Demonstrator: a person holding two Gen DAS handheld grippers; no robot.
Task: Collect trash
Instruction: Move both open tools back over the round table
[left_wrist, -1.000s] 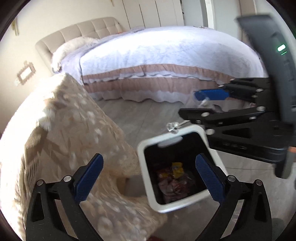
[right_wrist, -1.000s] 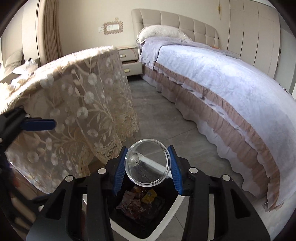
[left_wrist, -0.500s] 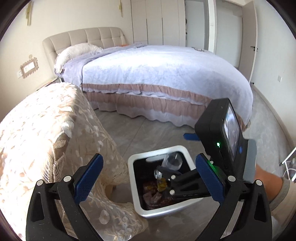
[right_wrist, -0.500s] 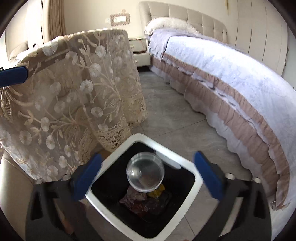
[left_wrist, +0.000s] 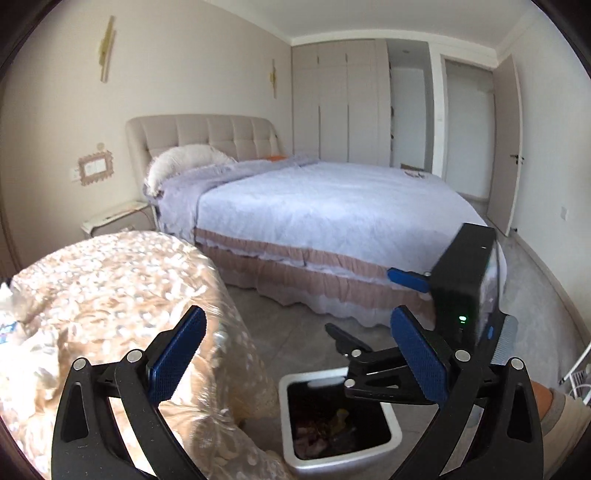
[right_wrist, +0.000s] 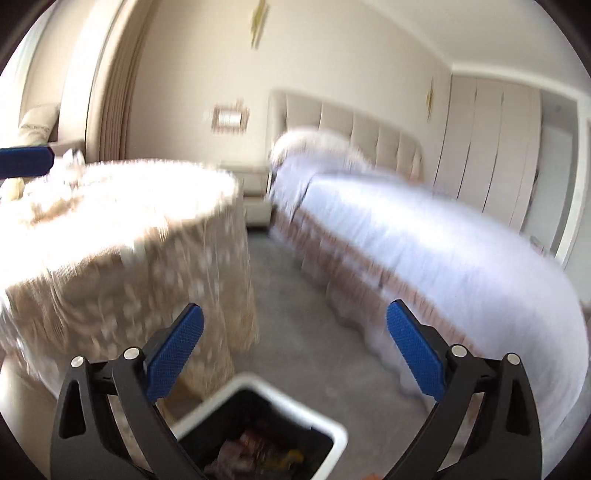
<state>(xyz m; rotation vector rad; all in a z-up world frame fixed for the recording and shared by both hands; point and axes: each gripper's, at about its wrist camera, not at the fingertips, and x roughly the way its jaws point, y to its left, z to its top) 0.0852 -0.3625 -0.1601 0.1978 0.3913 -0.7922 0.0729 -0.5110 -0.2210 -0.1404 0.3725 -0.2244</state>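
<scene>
Since the earlier frame both hands had lifted and the clear plastic cup had gone into the white square bin (left_wrist: 340, 424) of wrappers beside the lace-draped round desk (left_wrist: 110, 295), leaving left claw (left_wrist: 295, 362) and right claw (right_wrist: 295, 358) wide open and empty.

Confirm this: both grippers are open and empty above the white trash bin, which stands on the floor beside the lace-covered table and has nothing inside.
Not quite. The white trash bin already holds wrappers, as the left wrist view shows. The rest stands: left gripper and right gripper are open and empty, beside the lace-covered table.
</scene>
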